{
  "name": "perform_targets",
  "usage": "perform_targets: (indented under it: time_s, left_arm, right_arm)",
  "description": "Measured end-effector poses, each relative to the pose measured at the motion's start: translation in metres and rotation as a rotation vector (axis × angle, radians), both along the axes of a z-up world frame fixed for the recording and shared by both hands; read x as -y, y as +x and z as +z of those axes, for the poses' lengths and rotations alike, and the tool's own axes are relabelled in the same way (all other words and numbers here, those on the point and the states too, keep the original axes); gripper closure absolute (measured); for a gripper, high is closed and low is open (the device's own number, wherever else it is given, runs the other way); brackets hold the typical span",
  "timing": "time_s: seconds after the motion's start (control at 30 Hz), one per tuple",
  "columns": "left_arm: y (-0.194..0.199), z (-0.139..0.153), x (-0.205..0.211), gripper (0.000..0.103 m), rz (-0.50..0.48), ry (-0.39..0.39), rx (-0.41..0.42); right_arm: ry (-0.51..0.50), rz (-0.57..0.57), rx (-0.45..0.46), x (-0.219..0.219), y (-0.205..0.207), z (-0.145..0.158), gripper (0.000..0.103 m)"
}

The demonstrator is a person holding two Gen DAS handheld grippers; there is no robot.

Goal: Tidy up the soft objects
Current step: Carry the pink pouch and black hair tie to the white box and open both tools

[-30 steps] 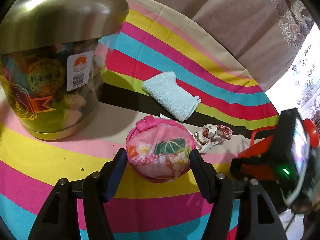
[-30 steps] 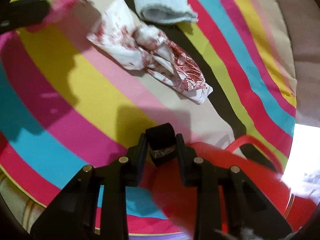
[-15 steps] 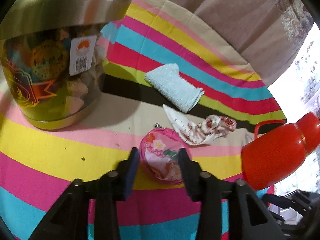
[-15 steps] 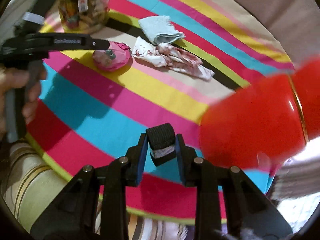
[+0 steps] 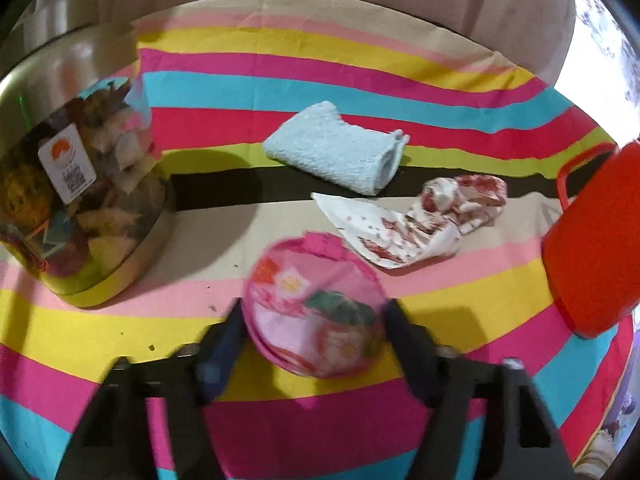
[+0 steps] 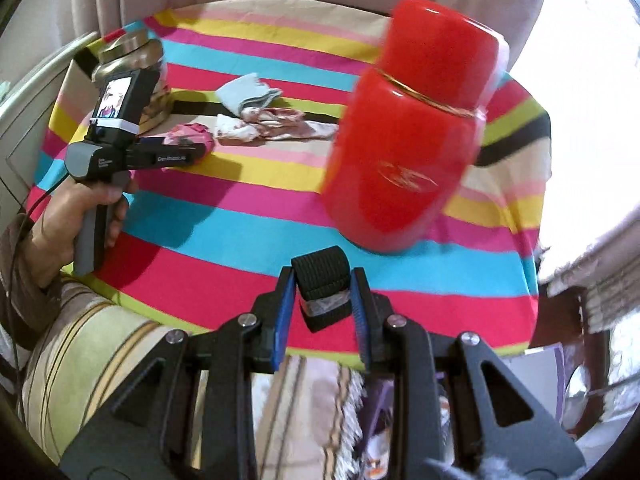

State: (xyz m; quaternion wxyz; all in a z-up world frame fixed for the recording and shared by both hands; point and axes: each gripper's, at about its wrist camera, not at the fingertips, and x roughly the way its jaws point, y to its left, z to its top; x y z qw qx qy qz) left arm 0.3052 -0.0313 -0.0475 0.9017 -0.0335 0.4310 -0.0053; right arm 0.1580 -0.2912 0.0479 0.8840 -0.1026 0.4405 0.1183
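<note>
Right gripper (image 6: 323, 298): fingers (image 6: 282, 316) clamped on a black strap (image 6: 321, 280), held above the near counter (image 6: 224, 236) edge, striped cloth over it. Red flask (image 6: 408, 132) stands just past the strap. Left gripper (image 5: 310, 334): fingers (image 5: 224, 346) about half open and have just been opening, pink floral pouch (image 5: 316, 308) between them, lying on the cloth; blur hides whether the pads touch it. Just beyond the pouch, a crumpled red-and-white cloth (image 5: 404, 224). Behind that, touching it, a folded light-blue towel (image 5: 340, 148) across the black stripe. Far left, a gold-lidded jar (image 5: 76, 184). My left hand (image 6: 76, 216) grips the handle at the counter's left edge.
</note>
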Motion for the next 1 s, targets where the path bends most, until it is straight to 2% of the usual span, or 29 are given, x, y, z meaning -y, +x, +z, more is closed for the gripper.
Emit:
perform_targets:
  time_s: [0.03, 0.07, 0.1, 0.2, 0.3, 0.47, 0.67, 0.83, 1.0]
  left_arm:
    - [-0.002, 0.001, 0.001, 0.043, 0.001, 0.015, 0.003]
    - [-0.005, 0.002, 0.004, 0.049, 0.000, 0.032, 0.008]
    - [-0.009, 0.004, 0.005, 0.050, -0.001, 0.045, 0.010]
    - [-0.018, 0.007, 0.002, 0.054, -0.004, -0.019, -0.005]
    - [-0.027, 0.013, 0.005, 0.063, -0.022, -0.043, -0.005]
    - [-0.046, 0.023, 0.011, 0.065, -0.045, -0.081, -0.007]
    - [-0.072, 0.051, 0.031, 0.065, -0.078, -0.110, 0.032]
    - [-0.098, 0.076, 0.072, 0.065, -0.180, -0.174, 0.063]
    - [-0.125, 0.093, 0.136, 0.065, -0.336, -0.232, 0.065]
  right_arm:
    - [0.002, -0.013, 0.001, 0.005, -0.003, 0.000, 0.071]
    - [0.006, -0.026, 0.001, 0.011, -0.007, 0.000, 0.071]
    - [0.016, -0.039, 0.000, 0.018, -0.011, 0.000, 0.071]
    - [0.044, -0.077, -0.001, 0.036, -0.022, -0.001, 0.071]
    - [0.071, -0.110, -0.006, 0.054, -0.029, -0.005, 0.071]
    - [0.102, -0.162, 0.002, 0.085, -0.045, -0.010, 0.071]
    - [0.128, -0.249, 0.016, 0.129, -0.058, -0.018, 0.071]
    - [0.125, -0.336, 0.039, 0.168, -0.066, -0.022, 0.071]
    - [0.103, -0.428, 0.062, 0.205, -0.070, -0.024, 0.071]
